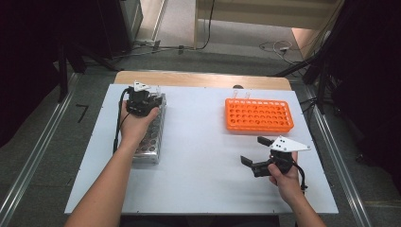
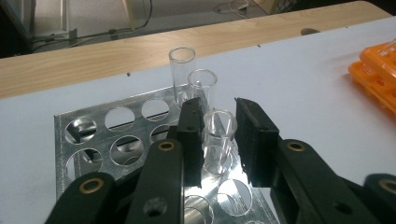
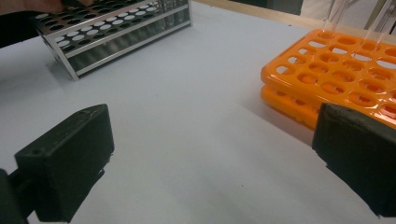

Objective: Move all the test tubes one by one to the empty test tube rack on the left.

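High view – left: Your left hand-held gripper [image 1: 144, 101] sits over the far end of the metal rack [image 1: 150, 137], which lies near the left edge of the bench [image 1: 203, 156].
High view – right: Your right hand-held gripper [image 1: 253, 153] hangs over bare bench, jaws spread, on your side of the orange rack [image 1: 258, 115] and apart from it.
High view – room: Broad open bench surface separates the two racks; the orange rack lies close to the right edge.

Left gripper view – tube: A clear glass tube [image 2: 219, 140] stands upright in a hole of the metal rack [image 2: 93, 140], between your two jaws.
Left gripper view – jaws: The left pad lies against or just beside the tube wall; the right pad shows a narrow gap. The jaws stand slightly apart, not clamped on the tube.
Left gripper view – neighbours: Two more tubes [image 2: 201, 88] stand just behind, close to your jaw tips.

Right gripper view – jaws: Wide apart, nothing between them but bare bench [image 3: 196, 140].
Right gripper view – edges: The orange rack [image 3: 336, 70] sits just beyond your right jaw; the metal rack [image 3: 112, 32] stands well apart, far left.
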